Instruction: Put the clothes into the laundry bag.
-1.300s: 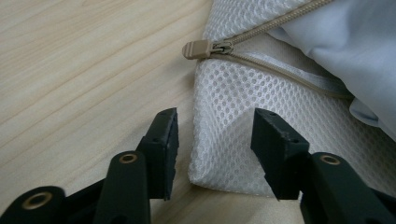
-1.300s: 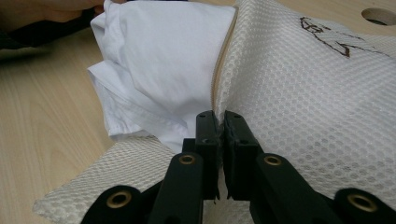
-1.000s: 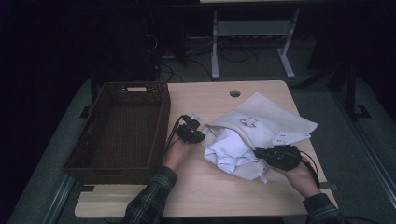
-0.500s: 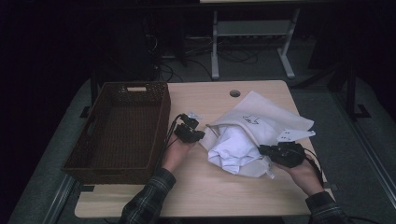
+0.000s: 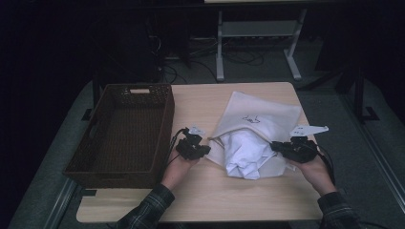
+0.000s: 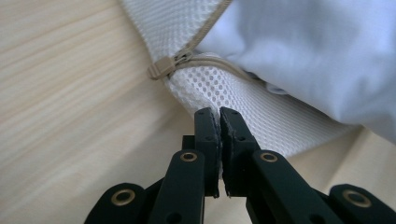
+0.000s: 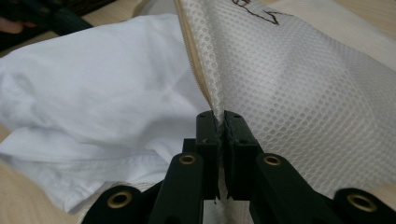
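high view first: brown wicker basket point(image 5: 125, 131) sits at the left of the frame on the wooden table point(image 5: 200, 200), well clear of the work. white mesh bag point(image 5: 258, 124) lies at centre right, white garment point(image 5: 246, 152) bulging out of its open mouth toward the bottom. my left gripper point(image 5: 203, 149) has just been closing, and now pinches the bag's edge just below the zipper pull point(image 6: 164, 69). my right gripper point(image 5: 276, 147) is clamped tight on the opposite mesh edge by the zip. both my forearms come up from the bottom, hands level, either side of the opening.
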The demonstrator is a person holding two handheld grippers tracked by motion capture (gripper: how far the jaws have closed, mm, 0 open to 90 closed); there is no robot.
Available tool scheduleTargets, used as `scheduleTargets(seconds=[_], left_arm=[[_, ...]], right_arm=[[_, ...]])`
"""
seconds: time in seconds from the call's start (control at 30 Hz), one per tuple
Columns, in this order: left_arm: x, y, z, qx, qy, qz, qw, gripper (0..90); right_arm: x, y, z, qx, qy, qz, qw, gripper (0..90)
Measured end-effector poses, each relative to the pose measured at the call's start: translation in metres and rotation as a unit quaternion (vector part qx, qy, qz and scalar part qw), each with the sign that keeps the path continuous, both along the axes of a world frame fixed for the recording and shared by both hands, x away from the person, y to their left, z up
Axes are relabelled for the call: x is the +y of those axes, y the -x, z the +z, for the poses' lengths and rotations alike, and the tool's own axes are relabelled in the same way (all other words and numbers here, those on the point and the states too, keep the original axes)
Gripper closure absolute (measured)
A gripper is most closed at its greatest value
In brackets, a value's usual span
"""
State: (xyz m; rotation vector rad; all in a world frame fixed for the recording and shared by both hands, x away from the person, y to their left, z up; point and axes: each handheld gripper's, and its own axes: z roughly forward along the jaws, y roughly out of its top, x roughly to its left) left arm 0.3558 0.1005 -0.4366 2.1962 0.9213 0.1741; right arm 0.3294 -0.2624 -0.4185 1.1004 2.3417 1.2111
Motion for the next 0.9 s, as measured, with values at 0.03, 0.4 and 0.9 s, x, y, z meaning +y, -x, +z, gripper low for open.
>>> scheduleTargets(seconds=[0.03, 0.4, 0.9], left_arm=[[0.000, 0.003, 0.000, -0.002, 0.001, -0.006, 1.0000, 86.2], [0.000, 0.033, -0.005, -0.001, 0.023, -0.032, 0.9992, 85.7], [0.005, 0.051, -0.011, 0.003, 0.053, -0.059, 0.9968, 85.8]], right_arm=[[-0.001, -0.002, -0.001, 0.000, 0.001, -0.002, 1.0000, 84.7], [-0.004, -0.025, -0.001, -0.006, -0.003, -0.022, 0.9997, 84.6], [0.000, -0.061, -0.010, 0.000, -0.007, -0.030, 0.9995, 83.3]])
